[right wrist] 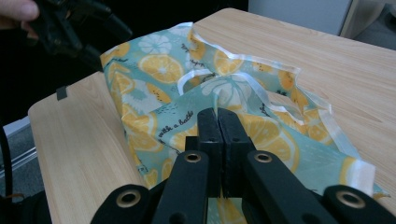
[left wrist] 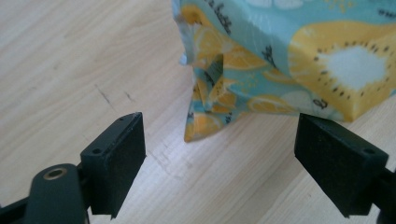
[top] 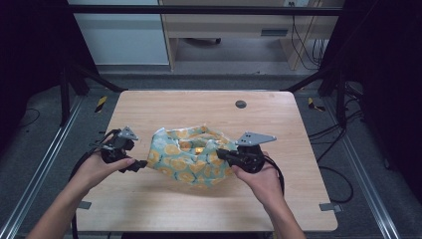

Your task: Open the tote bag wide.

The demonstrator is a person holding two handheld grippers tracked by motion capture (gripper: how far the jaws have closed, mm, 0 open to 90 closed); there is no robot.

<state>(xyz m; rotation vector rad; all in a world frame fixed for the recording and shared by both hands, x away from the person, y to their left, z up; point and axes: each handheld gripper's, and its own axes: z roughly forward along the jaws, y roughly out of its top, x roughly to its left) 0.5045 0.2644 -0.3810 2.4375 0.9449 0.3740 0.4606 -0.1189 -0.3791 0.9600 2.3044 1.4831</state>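
Here right gripper fingers pinch bag; left gripper spread beside it.

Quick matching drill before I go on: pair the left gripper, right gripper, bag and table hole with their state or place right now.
1 left gripper
2 right gripper
3 bag
4 table hole

a far side of the table, beyond the bag
b shut on the bag's edge
c open, beside the bag's corner, not gripping it
d mid-table, mouth open upward

Pairs: 1-c, 2-b, 3-d, 4-a
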